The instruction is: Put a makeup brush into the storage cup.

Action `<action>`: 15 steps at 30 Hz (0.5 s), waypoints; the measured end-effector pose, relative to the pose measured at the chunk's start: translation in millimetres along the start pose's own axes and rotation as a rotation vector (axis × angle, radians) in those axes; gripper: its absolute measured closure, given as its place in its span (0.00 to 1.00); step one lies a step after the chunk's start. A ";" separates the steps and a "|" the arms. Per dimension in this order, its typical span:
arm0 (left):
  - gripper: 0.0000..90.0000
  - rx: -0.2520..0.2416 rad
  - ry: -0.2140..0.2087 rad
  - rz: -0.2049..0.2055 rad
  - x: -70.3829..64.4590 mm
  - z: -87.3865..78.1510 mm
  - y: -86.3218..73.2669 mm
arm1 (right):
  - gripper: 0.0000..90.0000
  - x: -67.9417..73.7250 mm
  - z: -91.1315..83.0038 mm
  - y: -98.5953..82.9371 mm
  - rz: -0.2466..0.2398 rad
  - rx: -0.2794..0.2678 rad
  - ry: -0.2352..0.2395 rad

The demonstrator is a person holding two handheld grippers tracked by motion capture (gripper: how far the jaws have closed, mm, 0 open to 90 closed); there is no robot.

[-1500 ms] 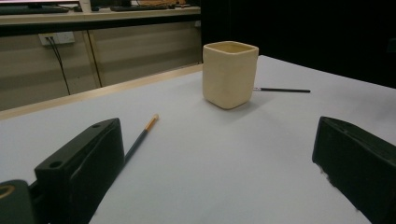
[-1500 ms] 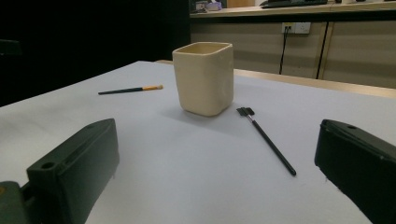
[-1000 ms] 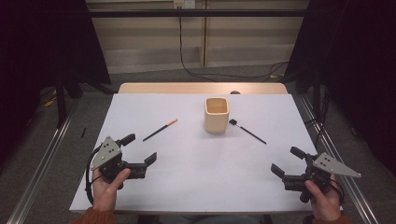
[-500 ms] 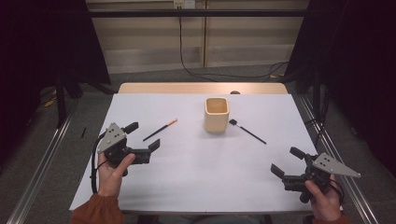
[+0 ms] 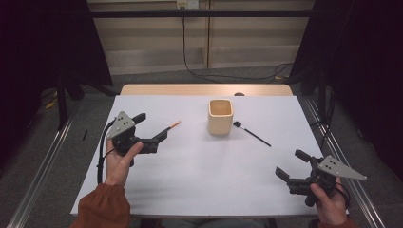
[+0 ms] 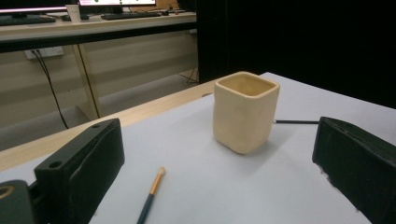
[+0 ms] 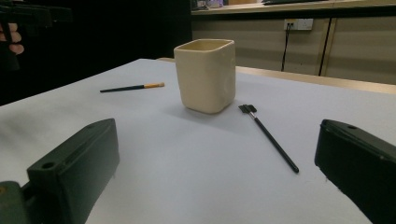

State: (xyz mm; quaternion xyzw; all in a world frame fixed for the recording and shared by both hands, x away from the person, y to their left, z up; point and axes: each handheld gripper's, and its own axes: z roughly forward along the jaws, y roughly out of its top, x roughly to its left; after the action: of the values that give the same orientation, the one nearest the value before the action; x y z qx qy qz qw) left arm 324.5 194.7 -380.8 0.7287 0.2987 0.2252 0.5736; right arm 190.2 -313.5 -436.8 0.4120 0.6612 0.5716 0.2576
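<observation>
Holding a gripper in each hand, we work over a counter [image 5: 199, 190] covered by a pale sheet. Our left gripper [image 5: 151, 129] hangs above the left part of the sheet, its jaws spread wide and gripping nothing. Just beyond it lies a slim brush with an orange tip [image 5: 171, 126], resting flat on the sheet; in the left gripper view the same orange-tipped brush [image 6: 151, 194] shows between the two black jaws, low in the frame, its dark handle running toward us. We cannot tell from the high view whether the jaws touch it, but the left gripper view shows it lying free on the sheet with clear space on both sides.

Beyond the brush stands a cream square cup [image 5: 220, 116], upright, near the middle of the far half of the counter. It appears again in the left gripper view [image 6: 244, 111] and in the right gripper view [image 7: 205, 74]. Just to the right of the cup lies a black brush [image 5: 252, 133], flat on the sheet and close to the cup's base without touching it, as the right gripper view [image 7: 271, 137] makes plain.

Our right gripper [image 5: 291, 165] sits near the right front corner of the counter, well apart from both brushes, jaws likewise spread wide and empty.
</observation>
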 end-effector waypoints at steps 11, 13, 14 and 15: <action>0.02 0.012 -0.004 0.033 10.4 24.7 12.2 | 0.00 -0.2 0.1 0.1 0.000 -0.001 0.002; 0.02 0.018 -0.004 0.029 12.8 26.5 13.2 | 0.00 -0.2 0.4 0.1 0.006 -0.001 0.002; 0.02 0.014 -0.003 0.023 14.4 28.2 13.8 | 0.00 -0.3 0.4 -0.1 0.006 0.001 0.002; 0.02 0.012 -0.002 0.020 15.6 29.4 13.9 | 0.00 -0.4 0.2 -0.2 0.003 0.001 0.003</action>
State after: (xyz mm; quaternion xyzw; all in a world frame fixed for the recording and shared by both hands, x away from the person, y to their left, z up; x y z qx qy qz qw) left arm 357.9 182.6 -374.7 0.7354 0.2922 0.2284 0.5671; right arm 190.5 -313.7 -437.1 0.4123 0.6613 0.5722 0.2556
